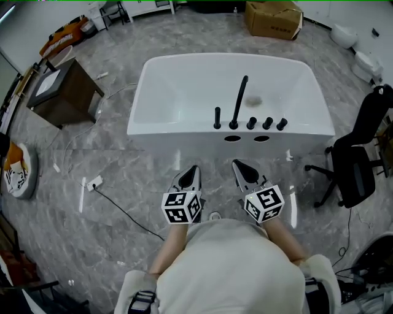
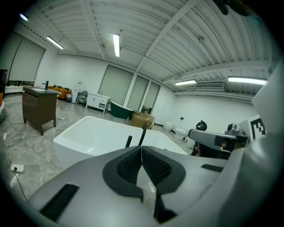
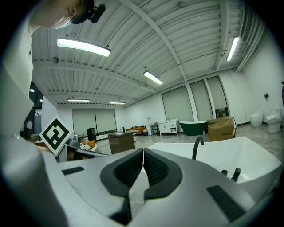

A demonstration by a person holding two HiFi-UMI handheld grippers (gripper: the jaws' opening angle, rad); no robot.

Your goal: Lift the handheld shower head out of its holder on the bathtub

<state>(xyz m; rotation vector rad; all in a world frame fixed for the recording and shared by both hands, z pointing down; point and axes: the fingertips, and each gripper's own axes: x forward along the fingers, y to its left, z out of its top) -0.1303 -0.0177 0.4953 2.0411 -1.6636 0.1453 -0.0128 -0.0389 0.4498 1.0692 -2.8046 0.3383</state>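
A white bathtub (image 1: 184, 126) stands ahead of me on the grey marble floor. Black fittings line its near rim: a slim upright handheld shower head (image 1: 217, 118) in its holder, a tall curved spout (image 1: 239, 101) and three knobs (image 1: 268, 123). My left gripper (image 1: 191, 170) and right gripper (image 1: 237, 165) hover side by side over the floor, short of the tub, both shut with nothing between the jaws. In the left gripper view the shower head (image 2: 128, 141) and spout (image 2: 143, 132) rise just beyond the shut left gripper (image 2: 141, 149). The right gripper (image 3: 143, 151) view shows the spout (image 3: 196, 148); its jaws hide the shower head.
A black office chair (image 1: 358, 158) stands right of the tub. At the left are a brown cabinet (image 1: 61, 92) and a round object (image 1: 17, 170). A cable with a socket block (image 1: 94, 183) lies on the floor at front left. A cardboard box (image 1: 273, 18) sits behind the tub.
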